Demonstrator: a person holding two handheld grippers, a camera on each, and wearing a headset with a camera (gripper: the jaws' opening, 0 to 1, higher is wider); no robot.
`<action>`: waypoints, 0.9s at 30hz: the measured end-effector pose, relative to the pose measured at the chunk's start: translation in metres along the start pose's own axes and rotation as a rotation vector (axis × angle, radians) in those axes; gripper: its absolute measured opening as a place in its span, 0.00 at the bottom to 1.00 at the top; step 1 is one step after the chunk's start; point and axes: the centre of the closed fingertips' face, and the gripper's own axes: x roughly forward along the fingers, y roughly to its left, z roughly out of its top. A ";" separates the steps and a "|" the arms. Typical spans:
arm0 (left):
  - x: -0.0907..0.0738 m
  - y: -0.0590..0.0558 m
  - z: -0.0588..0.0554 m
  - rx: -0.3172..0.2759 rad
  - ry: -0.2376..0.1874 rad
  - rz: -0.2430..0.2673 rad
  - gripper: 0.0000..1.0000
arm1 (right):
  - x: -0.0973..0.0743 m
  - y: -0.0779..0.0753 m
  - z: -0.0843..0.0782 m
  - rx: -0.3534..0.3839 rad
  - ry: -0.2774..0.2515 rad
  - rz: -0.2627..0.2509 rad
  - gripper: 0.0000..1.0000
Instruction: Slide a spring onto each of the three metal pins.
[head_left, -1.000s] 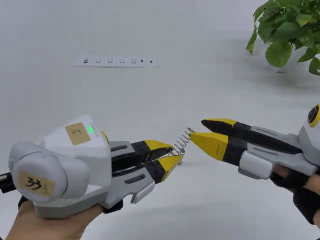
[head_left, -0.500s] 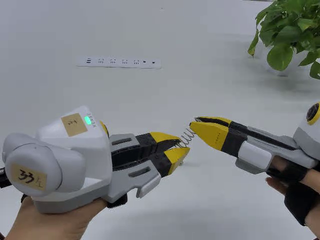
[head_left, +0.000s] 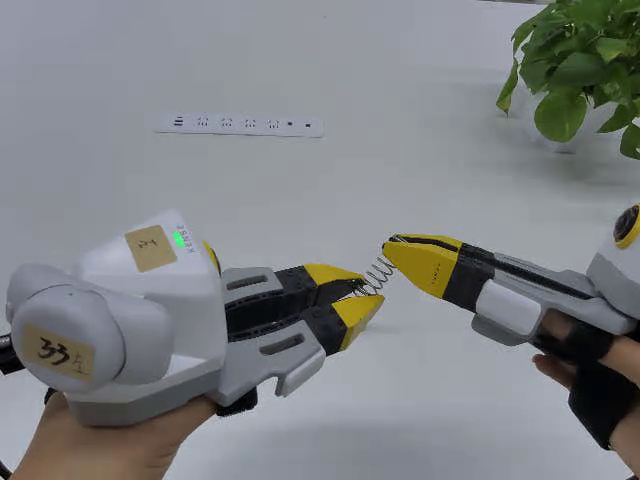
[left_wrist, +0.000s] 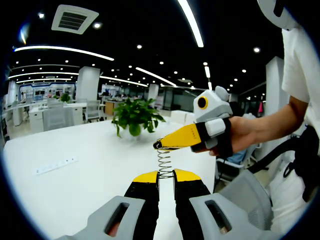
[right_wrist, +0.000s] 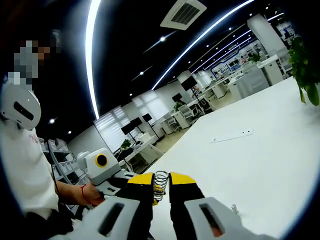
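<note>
Pinching the spring (left_wrist: 164, 161) at one end with the left hand-held gripper (left_wrist: 166, 175), jaws nearly pressed together, and at the other with the right hand-held gripper (head_left: 388, 246), tips closed on the last coil. Holding it aloft above the counter (head_left: 300, 200), spanning the gap between both tips, likely to steady and aim it for threading

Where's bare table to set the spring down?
Bare tabletop between the power strip and the potted plant, and left of the strip. Crowded near centre, where left gripper and right gripper meet on the spring.
</note>
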 end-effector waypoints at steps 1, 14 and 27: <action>0.000 0.000 0.000 -0.001 0.000 0.000 0.10 | 0.000 0.000 0.000 -0.002 0.001 0.001 0.12; 0.002 -0.001 -0.004 -0.015 0.014 -0.011 0.11 | 0.002 0.004 -0.003 -0.053 0.037 0.004 0.11; 0.004 -0.006 -0.011 -0.007 0.050 -0.028 0.13 | 0.002 0.010 -0.006 -0.167 0.106 0.007 0.11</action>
